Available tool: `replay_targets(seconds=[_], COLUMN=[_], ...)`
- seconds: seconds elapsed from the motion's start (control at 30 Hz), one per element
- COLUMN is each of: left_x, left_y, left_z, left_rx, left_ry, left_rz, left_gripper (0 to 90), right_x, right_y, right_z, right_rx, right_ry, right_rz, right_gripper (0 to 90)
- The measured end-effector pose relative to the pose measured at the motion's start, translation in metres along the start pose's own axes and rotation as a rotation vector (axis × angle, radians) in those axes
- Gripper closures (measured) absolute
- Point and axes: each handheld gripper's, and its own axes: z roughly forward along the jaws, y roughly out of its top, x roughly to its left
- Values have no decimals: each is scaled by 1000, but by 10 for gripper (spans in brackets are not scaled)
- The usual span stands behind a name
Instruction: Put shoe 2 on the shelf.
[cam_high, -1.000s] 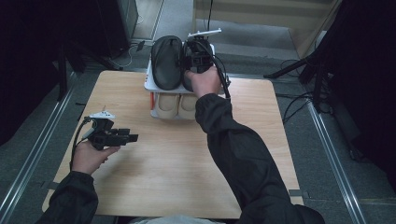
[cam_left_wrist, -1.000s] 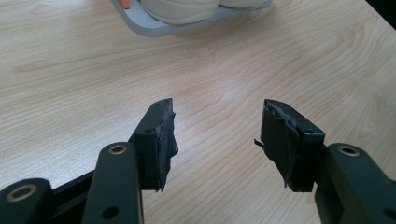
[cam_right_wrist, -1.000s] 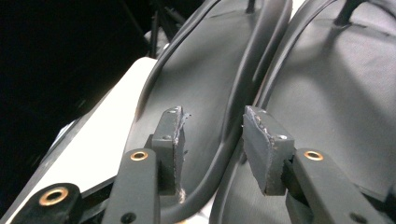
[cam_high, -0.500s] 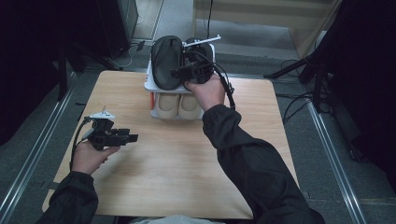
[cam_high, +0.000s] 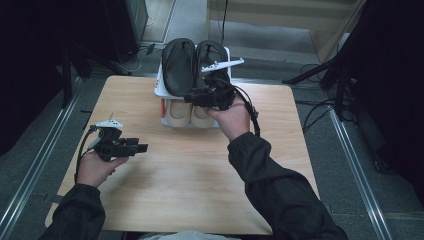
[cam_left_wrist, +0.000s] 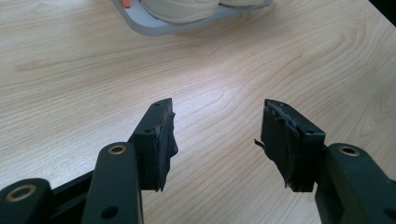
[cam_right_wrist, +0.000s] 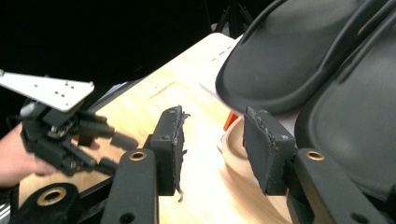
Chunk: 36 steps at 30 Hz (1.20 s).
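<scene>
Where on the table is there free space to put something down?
The light wooden table is bare between the left gripper and the right sleeve, and along its left side. The far edge is crowded: the white two-level shoe rack with black sandals and beige shoes.

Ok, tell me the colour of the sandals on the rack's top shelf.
Black sandals, clearest in the high view.

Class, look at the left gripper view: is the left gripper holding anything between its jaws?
No. The left gripper has its jaws standing apart, with only the bare wooden table showing through the gap between them.
</scene>
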Motion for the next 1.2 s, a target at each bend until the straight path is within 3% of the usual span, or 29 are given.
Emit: replay_targets(seconds=[0.07, 0.3, 0.6, 1.2], left_x=[0, -2, -5, -9], left_y=[0, 0, 0, 0], left_z=[0, -1, 0, 1], left_rx=[-2, -9, -12, -11], left_ry=[0, -1, -1, -8], left_rz=[3, 15, 20, 39], left_gripper=[447, 447, 447, 444], right_x=[0, 1, -2, -27], right_y=[-9, -32, -63, -123], right_z=[-4, -12, -9, -18], right_rx=[-2, -7, -16, -30], right_ry=[13, 43, 62, 77], right_rz=[-23, -29, -40, -10], right_gripper=[578, 577, 575, 536])
